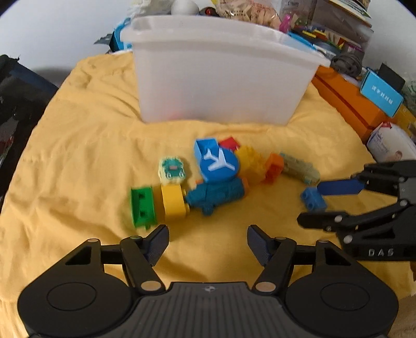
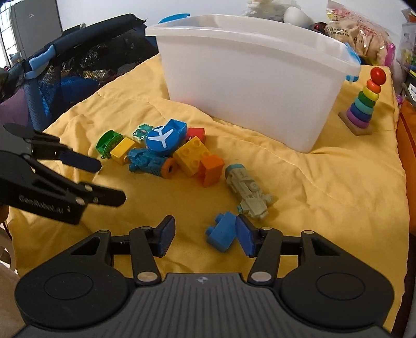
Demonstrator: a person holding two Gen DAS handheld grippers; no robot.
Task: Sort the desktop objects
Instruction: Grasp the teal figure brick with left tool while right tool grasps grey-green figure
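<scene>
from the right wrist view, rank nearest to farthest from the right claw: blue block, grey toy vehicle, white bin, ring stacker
1. blue block, touching the right claw's right finger
2. grey toy vehicle, just beyond
3. white bin, centre back
4. ring stacker, far right

A pale wall (image 2: 109, 13) is running behind the yellow quilt (image 2: 325, 182). Daylight is coming through a window (image 2: 5, 31) at ten o'clock, beside a dark mesh playpen (image 2: 78, 65).

My left gripper (image 1: 208, 240) hovers with fingers spread over the yellow cloth (image 1: 78, 156), near a green block (image 1: 143, 206). My right gripper (image 1: 309, 205), also spread, touches a small blue brick (image 1: 313, 198).
</scene>
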